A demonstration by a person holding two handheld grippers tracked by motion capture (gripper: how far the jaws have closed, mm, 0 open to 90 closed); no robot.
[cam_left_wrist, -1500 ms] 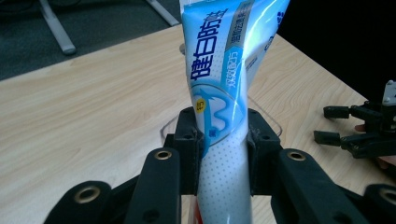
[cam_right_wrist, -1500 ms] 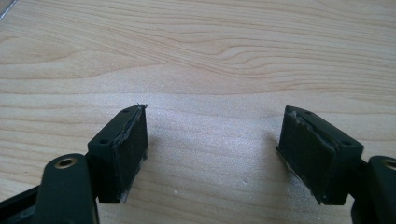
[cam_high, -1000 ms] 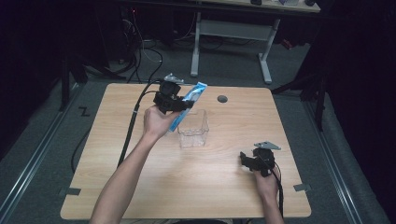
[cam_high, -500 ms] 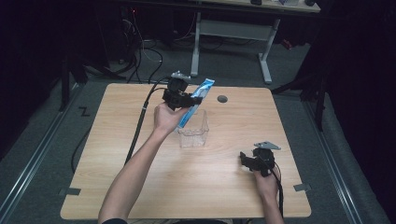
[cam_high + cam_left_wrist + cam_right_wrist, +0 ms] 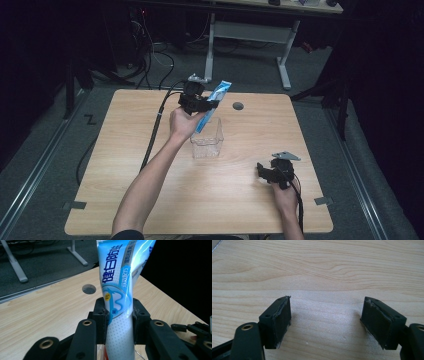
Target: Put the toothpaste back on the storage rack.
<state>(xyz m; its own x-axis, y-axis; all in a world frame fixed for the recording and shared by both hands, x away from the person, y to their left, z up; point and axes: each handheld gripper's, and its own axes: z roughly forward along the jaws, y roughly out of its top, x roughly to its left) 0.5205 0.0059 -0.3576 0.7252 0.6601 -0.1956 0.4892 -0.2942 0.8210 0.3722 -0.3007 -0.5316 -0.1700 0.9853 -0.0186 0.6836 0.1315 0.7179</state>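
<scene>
A blue and white toothpaste tube [image 5: 212, 104] [image 5: 119, 297] is clamped in my left gripper [image 5: 206, 105] [image 5: 119, 318], which is shut on its lower part. The tube stands tilted, its lower end reaching down into a clear plastic box [image 5: 206, 141] at the middle of the table. In the left gripper view the tube rises between the two black jaws, and a corner of the box [image 5: 140, 353] shows below. My right gripper [image 5: 266, 173] [image 5: 325, 322] rests low at the table's front right, open, with bare wood between its pads.
The wooden table [image 5: 125, 150] has a round cable hole [image 5: 238, 106] [image 5: 88, 289] just beyond the box. A black cable [image 5: 155, 131] trails from the left gripper off the table's left side. A desk frame [image 5: 250, 35] stands on the floor behind.
The left gripper has carried the tube to the right and turned it more upright, so its lower end now dips into the clear box. The right gripper has stayed put.
</scene>
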